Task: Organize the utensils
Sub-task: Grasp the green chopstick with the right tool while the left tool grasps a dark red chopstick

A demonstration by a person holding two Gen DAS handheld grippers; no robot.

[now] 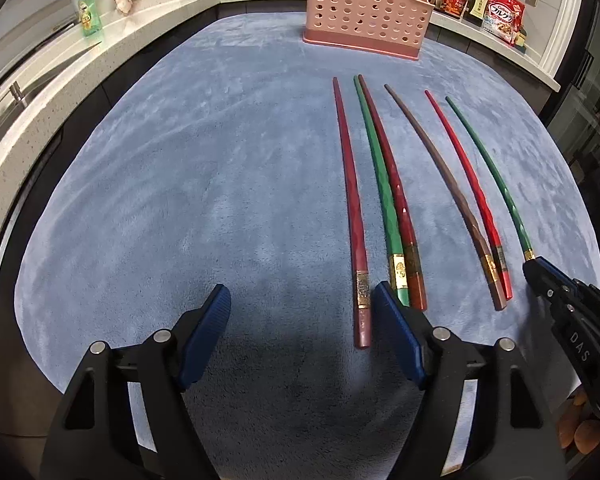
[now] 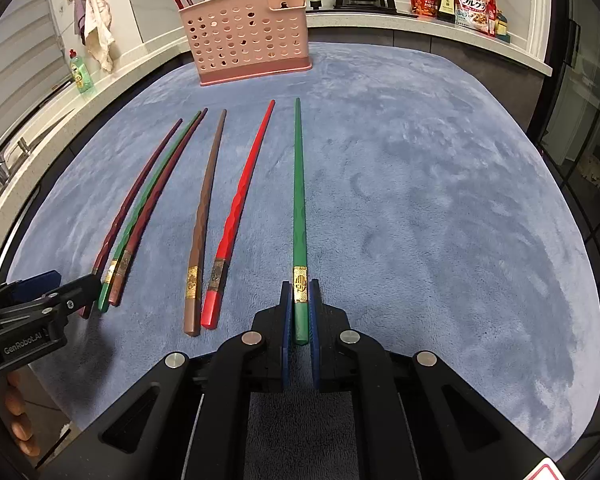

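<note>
**Black Grippers, Blue Pads**

The left gripper (image 1: pixel 302 300) has black angular arms, round silver pivot pins and ribbed blue pads (image 1: pixel 400 340). The right gripper (image 2: pixel 300 300) matches it. White lettering marks the housings: "DAS" on one, "GenRobot.AI" on the other.
</note>
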